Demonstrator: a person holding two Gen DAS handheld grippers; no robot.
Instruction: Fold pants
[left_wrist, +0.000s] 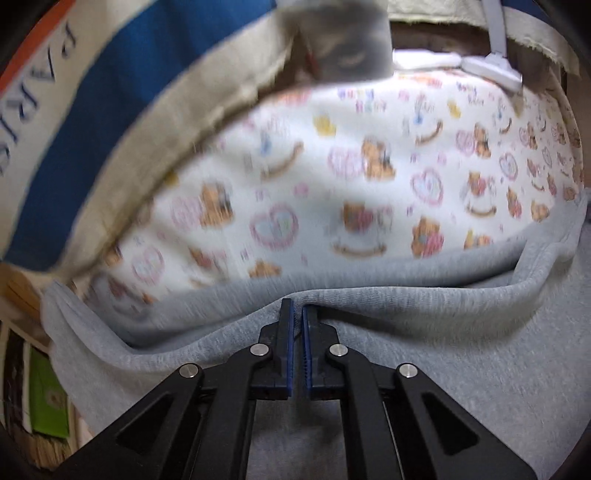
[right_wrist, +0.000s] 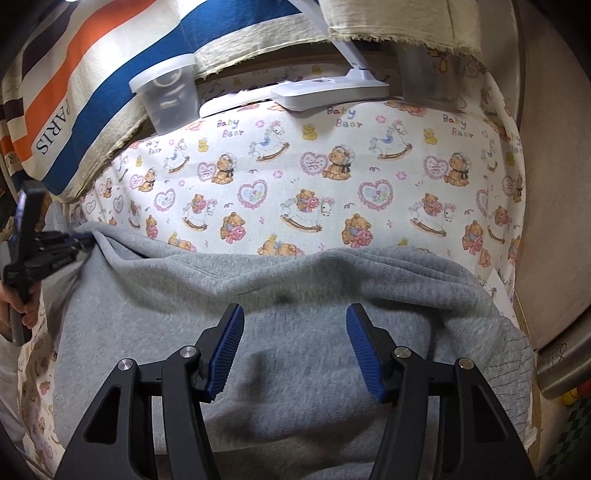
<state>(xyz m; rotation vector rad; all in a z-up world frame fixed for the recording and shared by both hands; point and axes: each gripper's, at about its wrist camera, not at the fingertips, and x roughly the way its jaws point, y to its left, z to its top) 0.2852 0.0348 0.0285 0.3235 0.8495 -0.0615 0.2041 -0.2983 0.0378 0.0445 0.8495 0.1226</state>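
Two tongs (left_wrist: 298, 314) (right_wrist: 295, 325) on gray pants (right_wrist: 258, 295)

Grey pants (right_wrist: 295, 295) lie on a white teddy-bear-and-heart-print cloth (right_wrist: 295, 177) beside an orange-and-blue-striped fabric (right_wrist: 92, 74).

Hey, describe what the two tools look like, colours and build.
Both match: the left tool and right tool have black linkage arms with triangular cutouts, silver round pivot pins, and fingers faced with ribbed blue pads. No cables or markings visible.

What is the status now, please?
Left hand-held gripper shut on pants edge. Right hand-held gripper open above pants. Tub at back, not in the way.
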